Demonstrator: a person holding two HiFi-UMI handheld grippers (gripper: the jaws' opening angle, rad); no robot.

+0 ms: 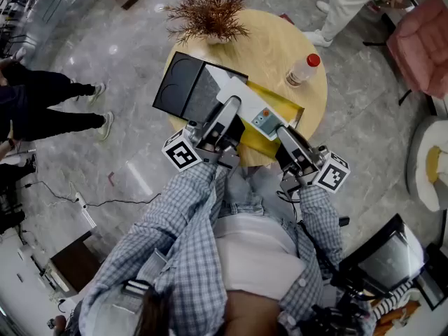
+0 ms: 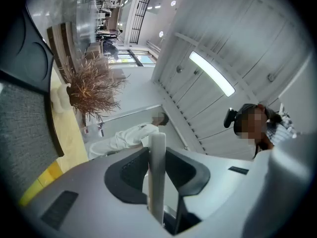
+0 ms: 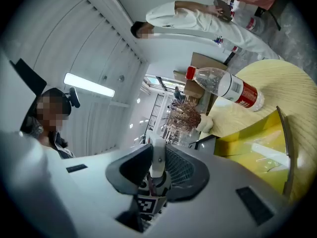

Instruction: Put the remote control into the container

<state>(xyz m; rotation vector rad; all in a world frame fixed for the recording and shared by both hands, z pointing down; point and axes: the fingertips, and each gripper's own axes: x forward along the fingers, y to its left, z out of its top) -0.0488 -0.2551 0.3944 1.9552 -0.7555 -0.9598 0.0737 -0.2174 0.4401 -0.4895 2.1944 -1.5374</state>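
The white remote control [image 1: 246,98] hangs slantwise over the near side of the round wooden table [image 1: 273,44], partly above the yellow container [image 1: 290,107]. My left gripper [image 1: 227,109] is shut on its middle; in the left gripper view the remote [image 2: 157,167] stands edge-on between the pads. My right gripper [image 1: 283,133] grips the near end by the blue button panel; in the right gripper view a white end of the remote [image 3: 158,155] sits pinched between the jaws. The yellow container [image 3: 257,152] lies just right of that gripper.
A black and grey flat case [image 1: 183,88] lies on the table's left. A water bottle with a red cap [image 1: 302,69] lies at the right, a dried plant [image 1: 208,11] stands at the far edge. People stand around; a pink chair [image 1: 423,40] is at far right.
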